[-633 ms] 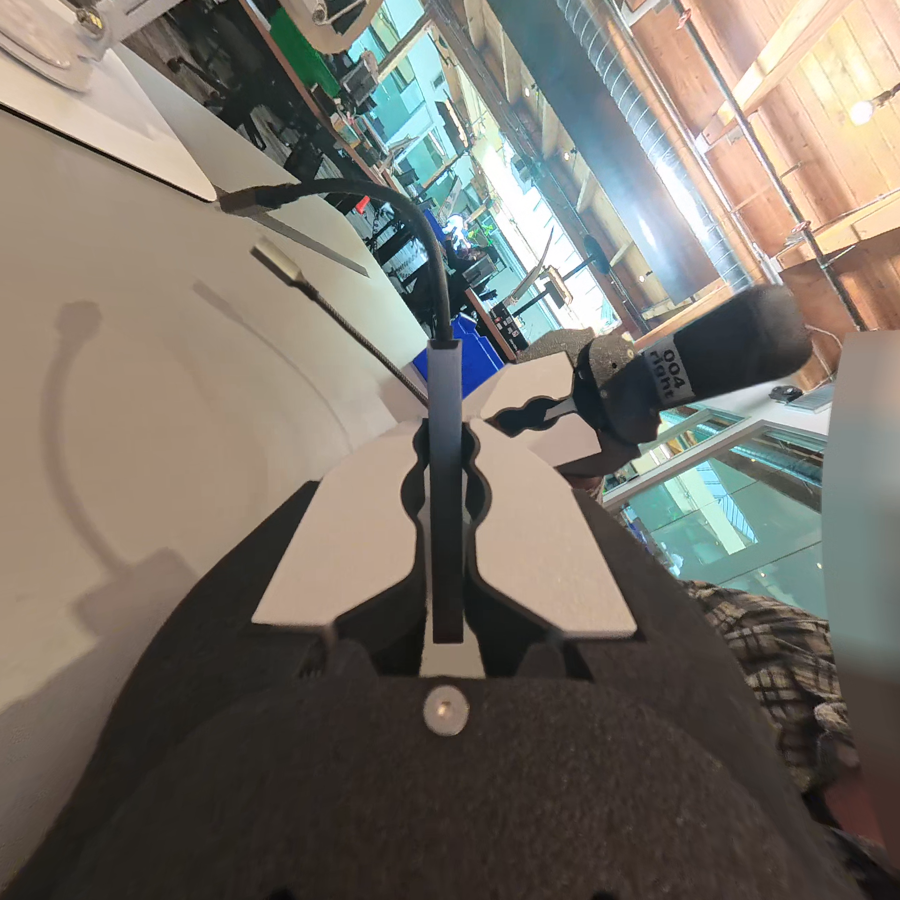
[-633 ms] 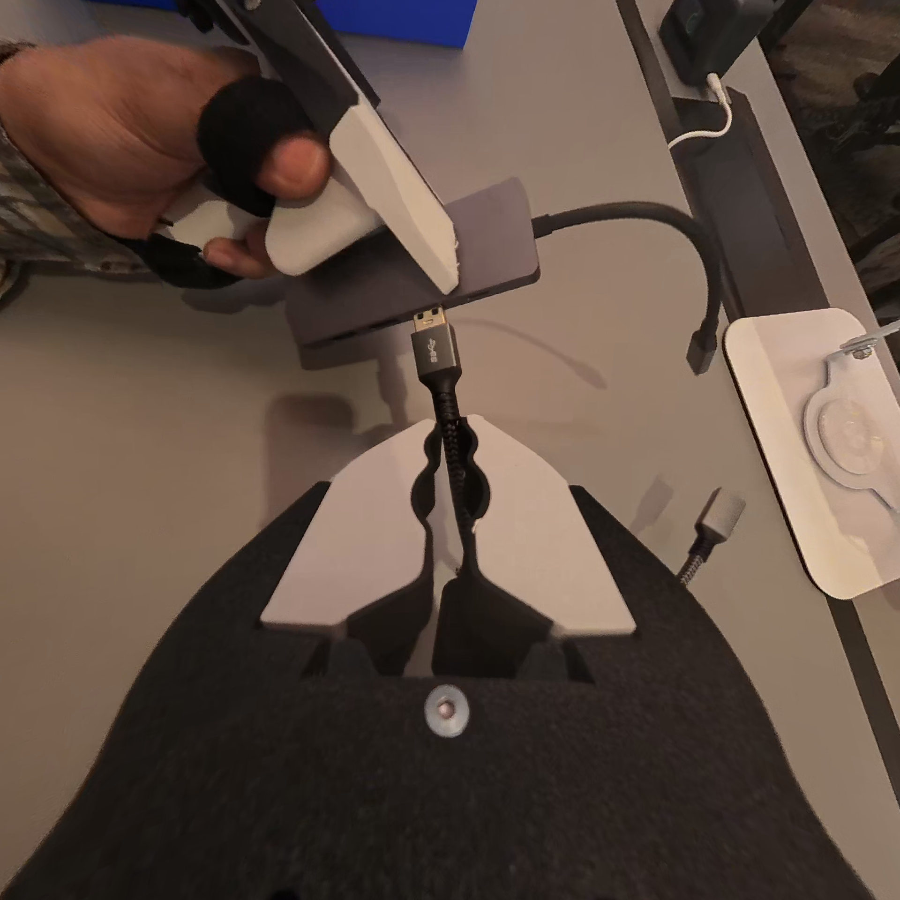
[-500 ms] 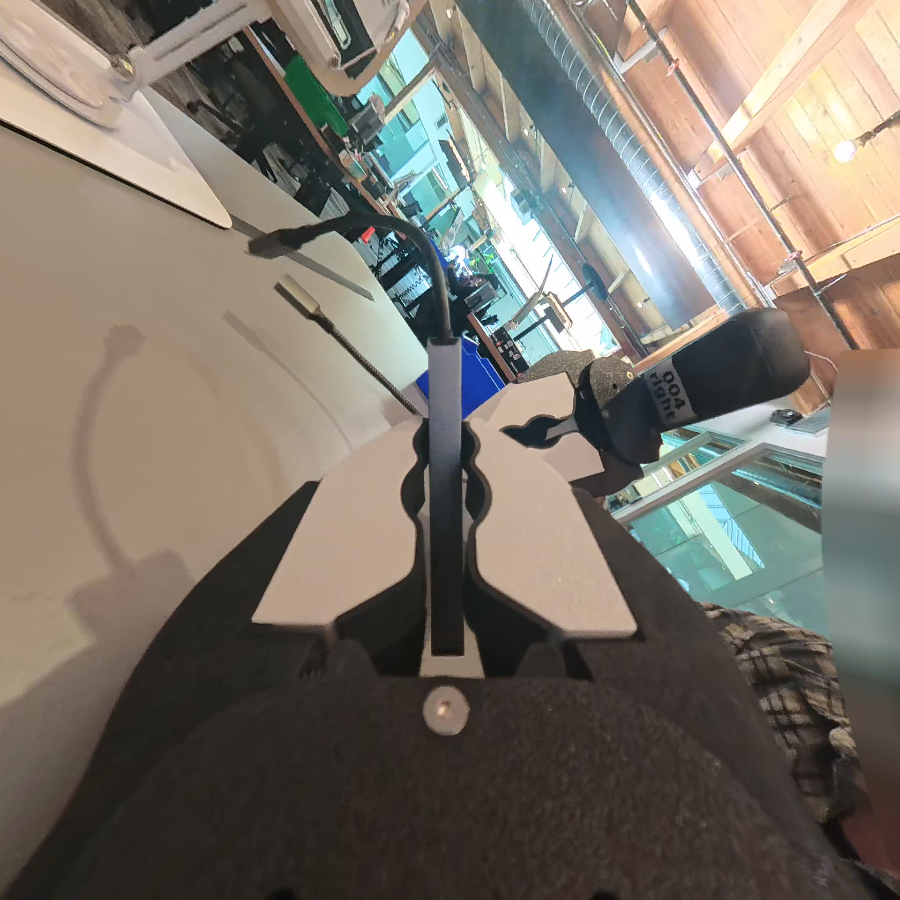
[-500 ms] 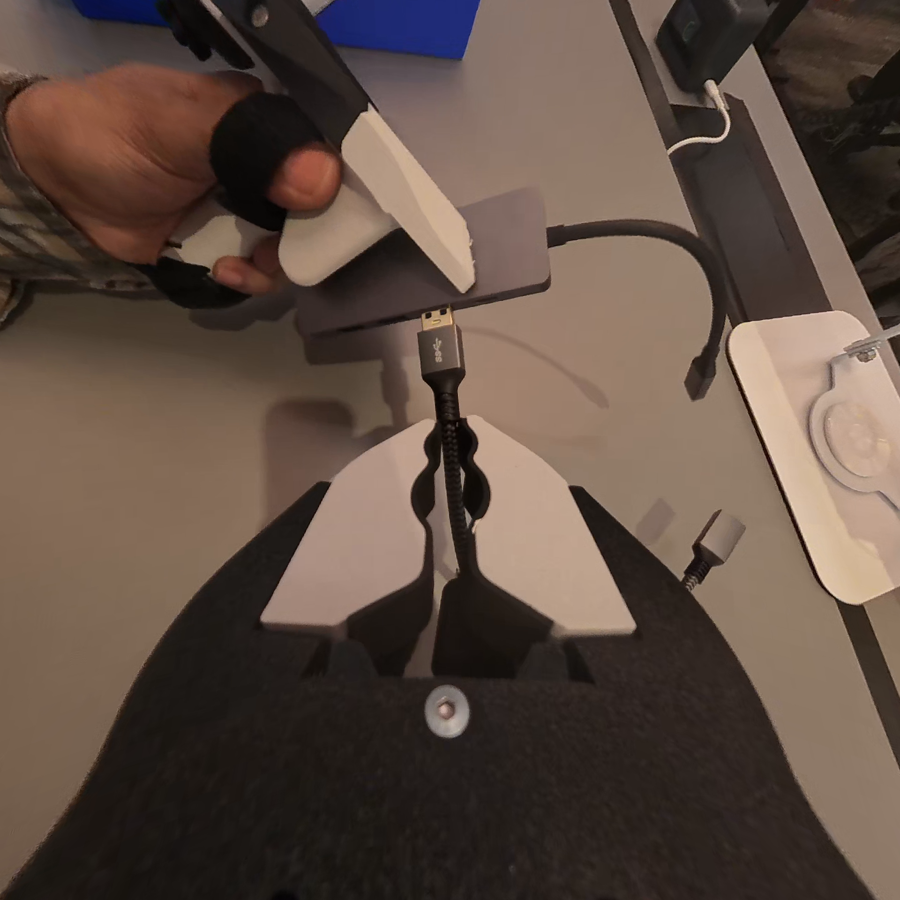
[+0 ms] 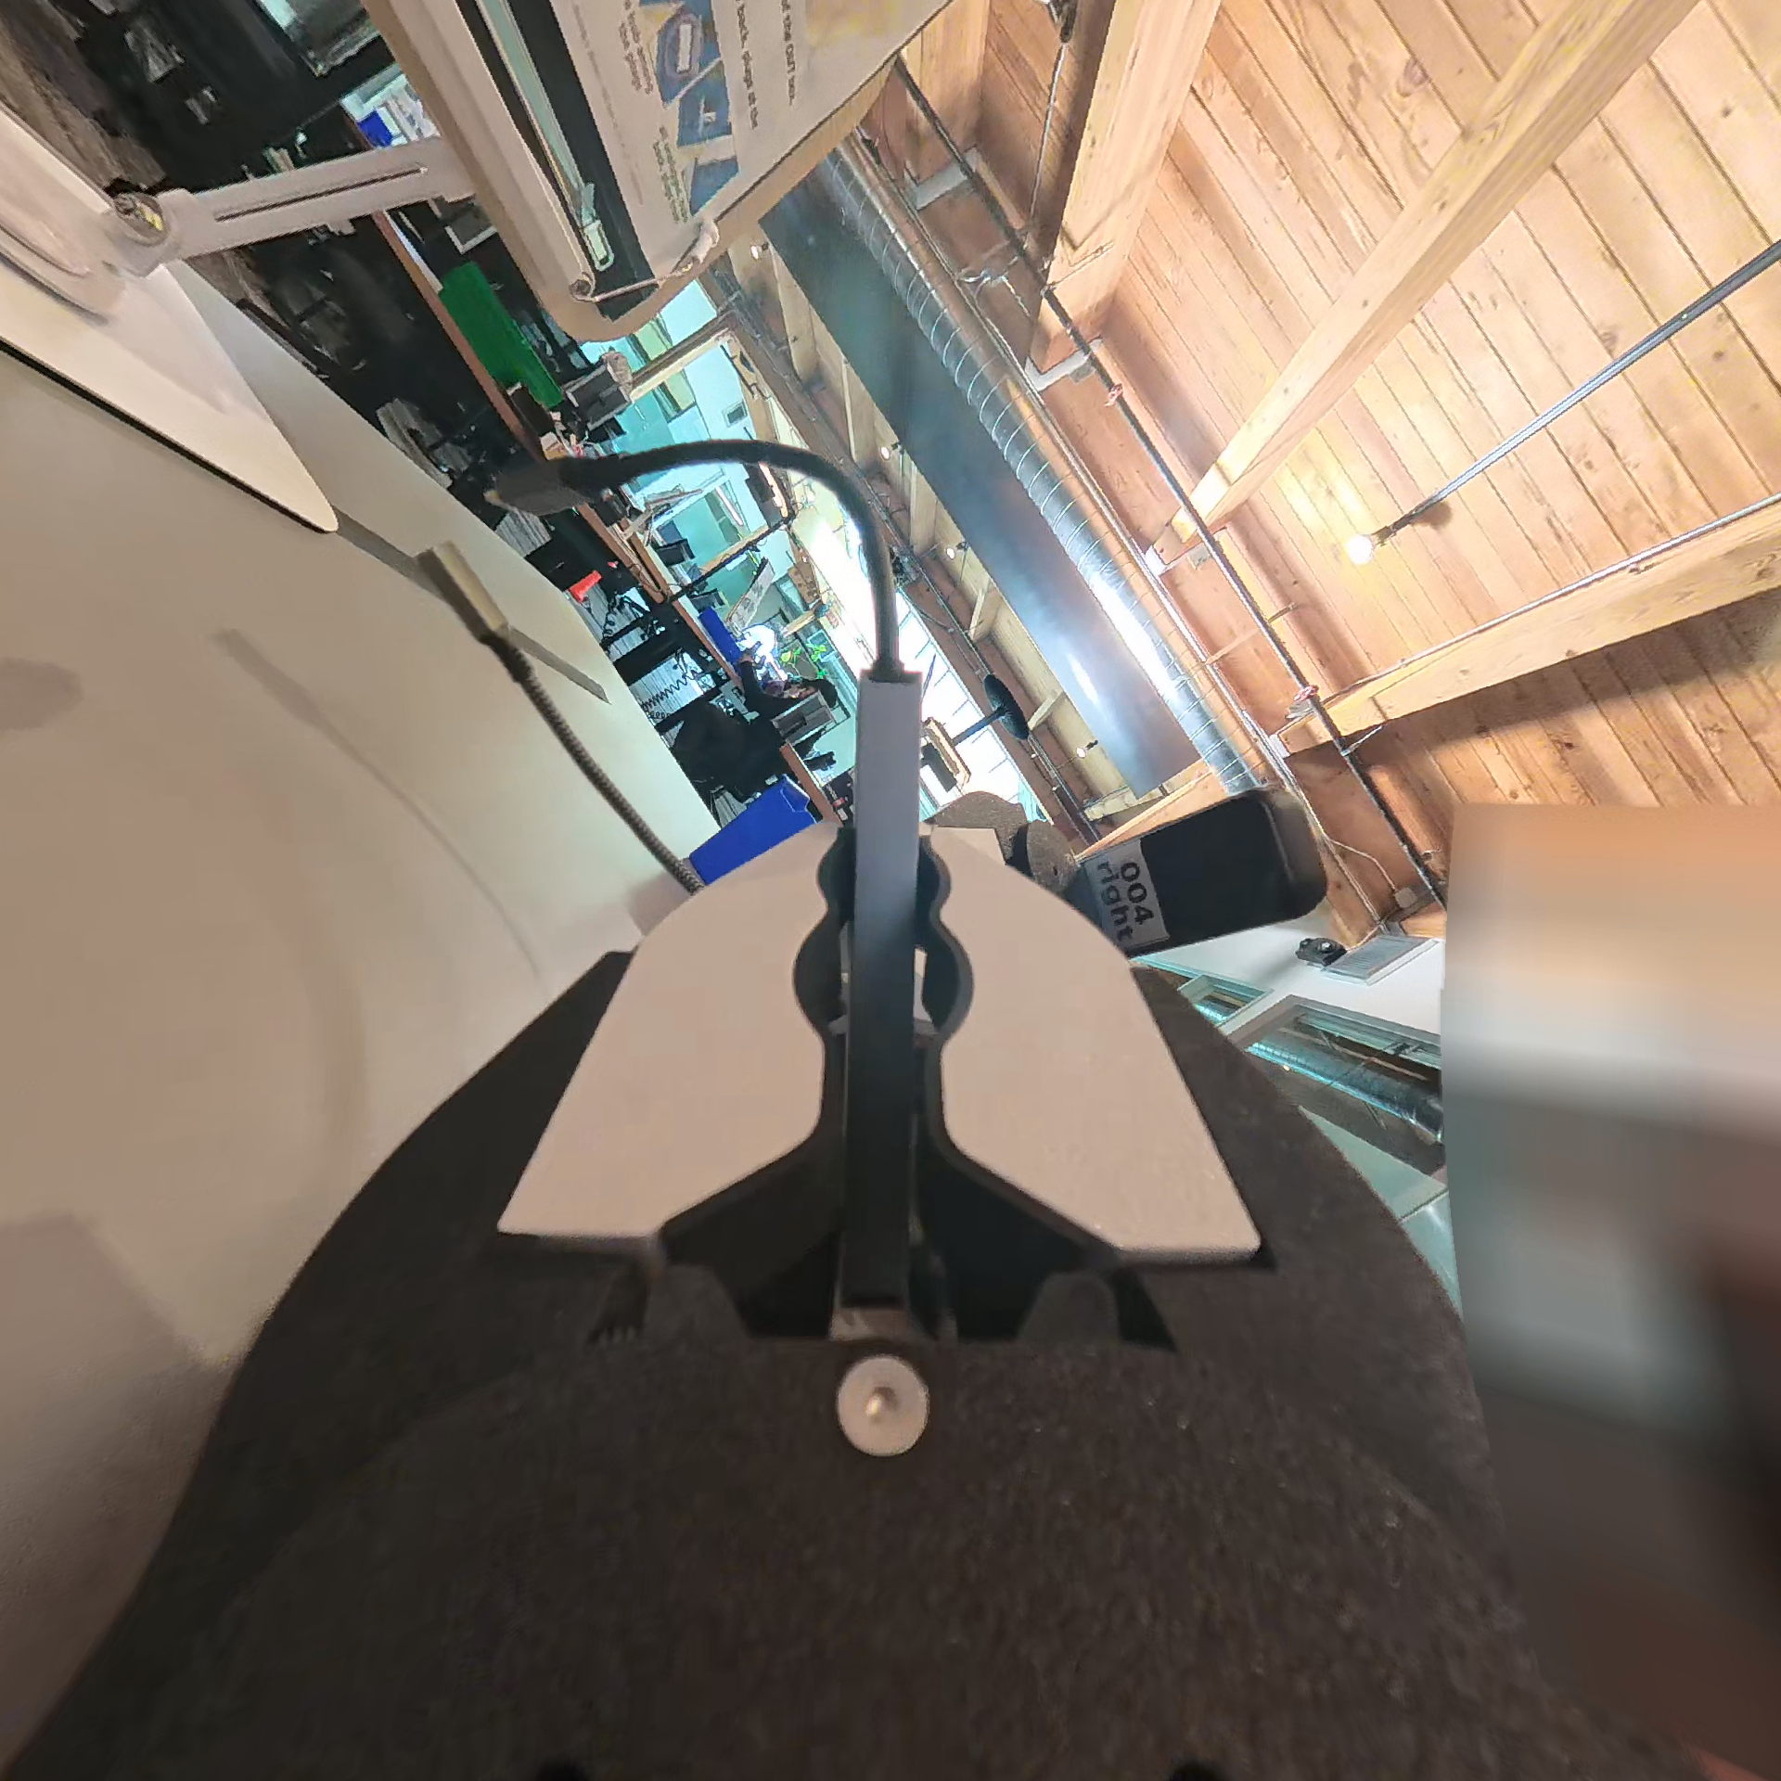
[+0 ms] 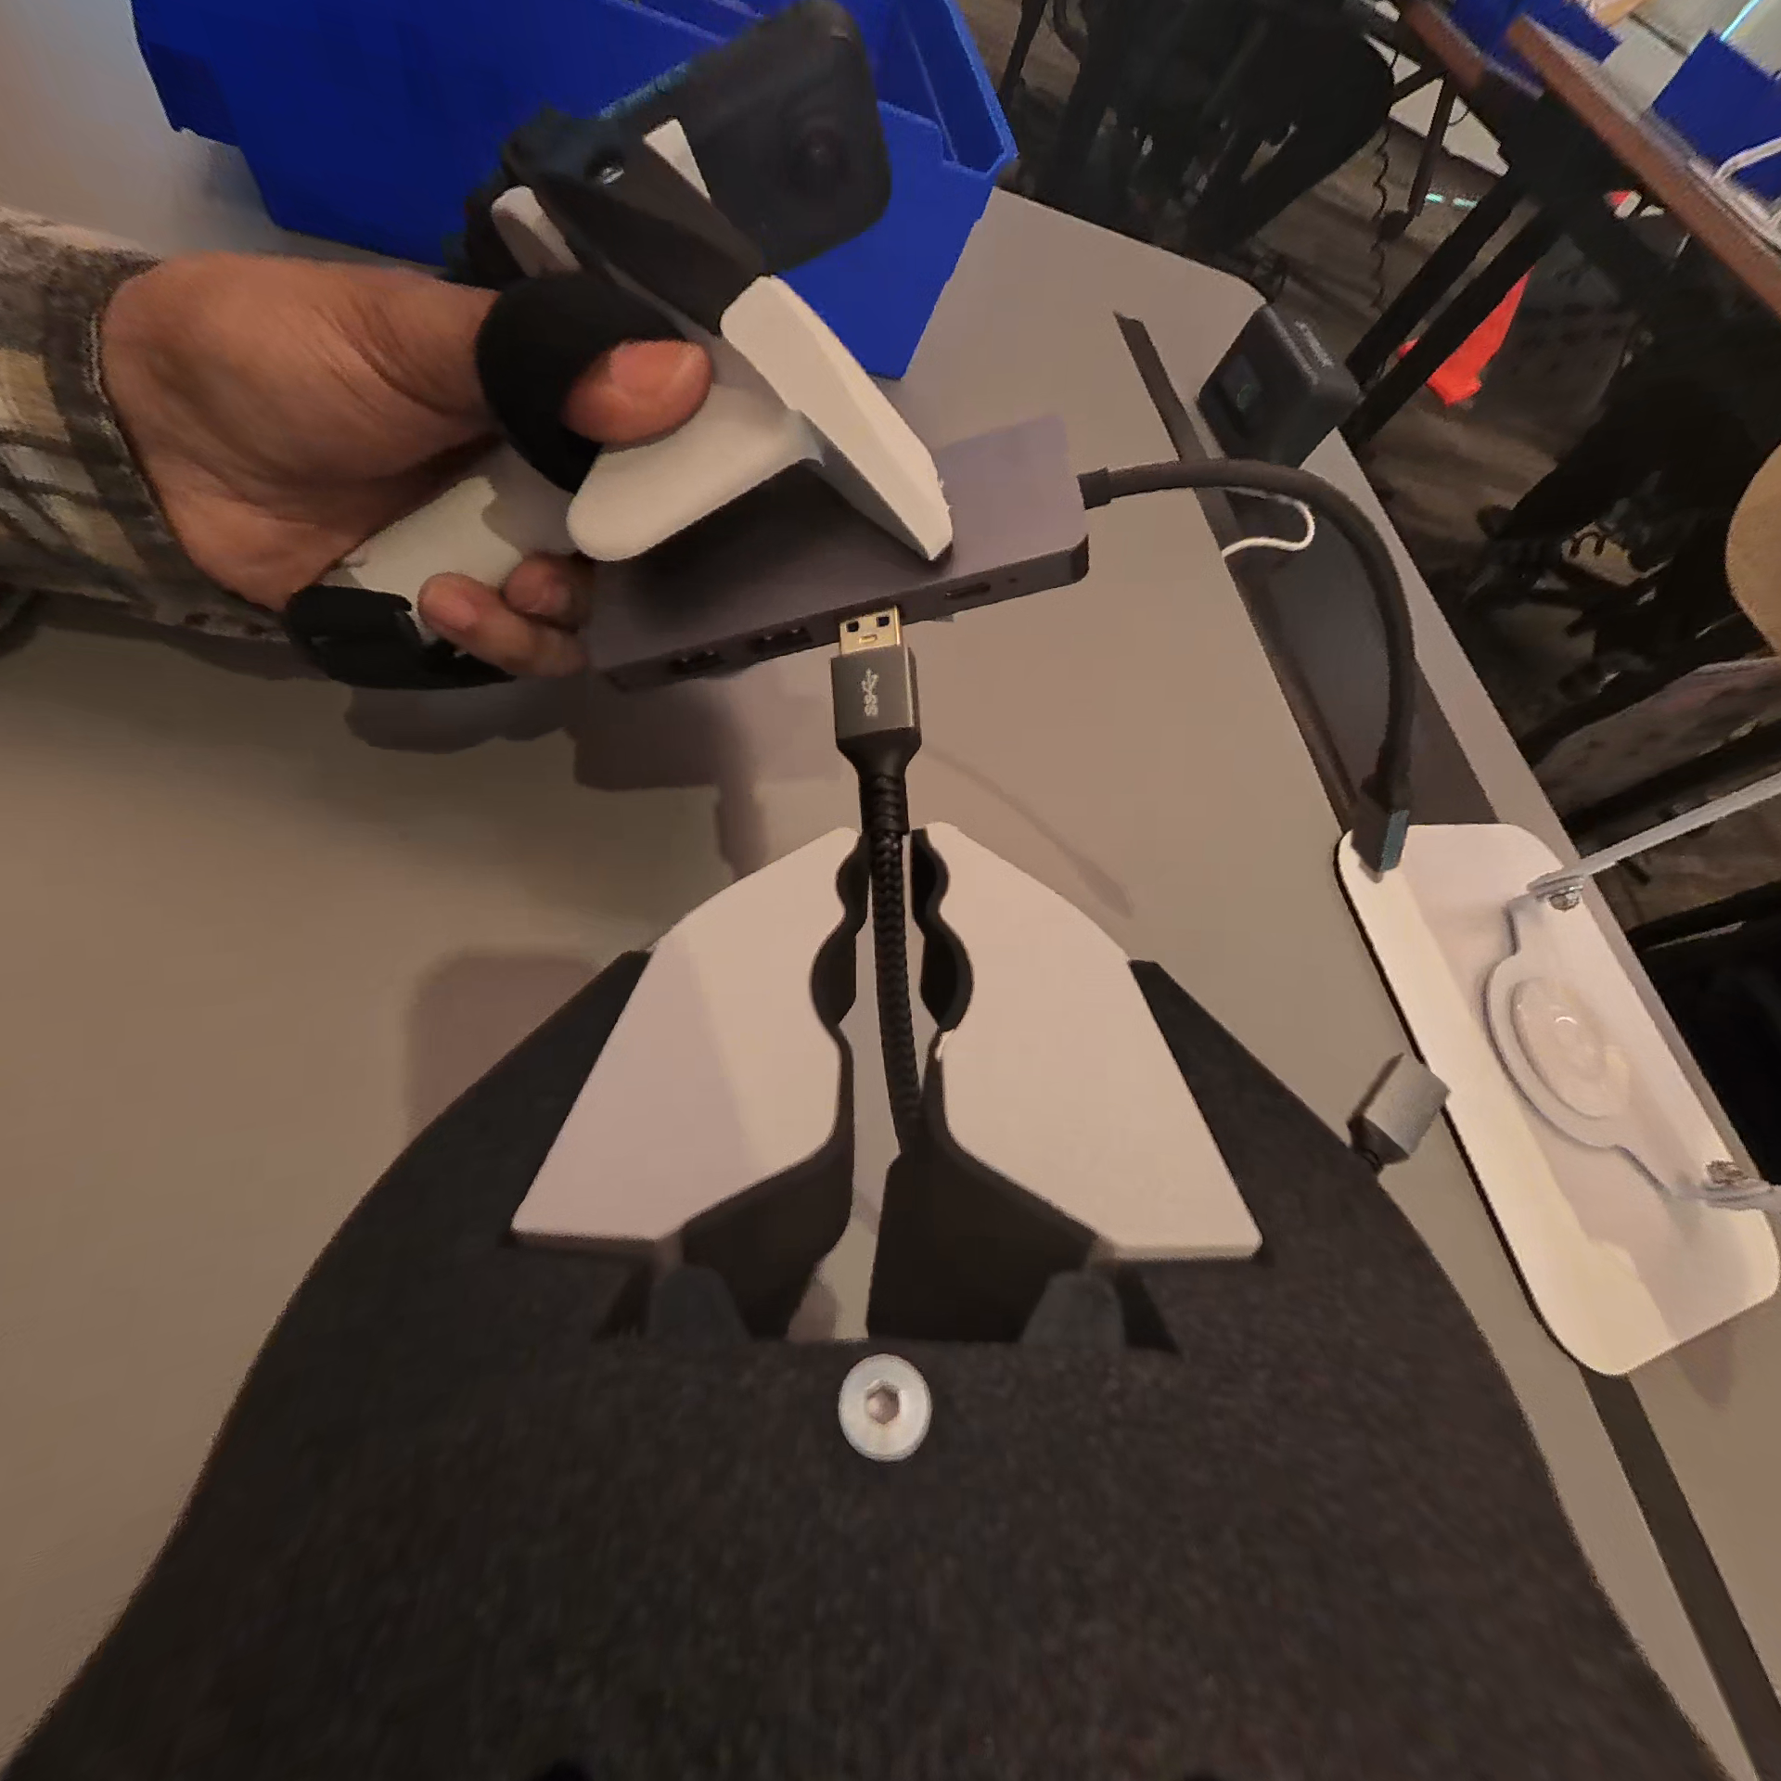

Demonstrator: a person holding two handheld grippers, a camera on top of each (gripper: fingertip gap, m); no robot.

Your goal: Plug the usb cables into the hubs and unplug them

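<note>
Both hand-held grippers [image 5: 882, 867] [image 6: 891, 838] clamped.

**Two wrist cameras, facing across each other**

The left wrist view sits close behind the left gripper [image 5: 882, 867] and is rolled sideways: the grey table [image 5: 193, 867] runs up the left edge, the wooden ceiling [image 5: 1446, 337] fills the upper right. It looks along the hub [image 5: 882, 964] edge-on, toward the far room.

The right wrist view looks steeply down at the table [image 6: 289, 964] from behind the right gripper [image 6: 891, 848], with the hub [image 6: 1012, 501] near, just ahead.

Both views share the hub, its black lead (curving off the far end), the blue bin [image 6: 482, 116] and the white base plate [image 6: 1542, 1060]; each shows the other gripper.
</note>
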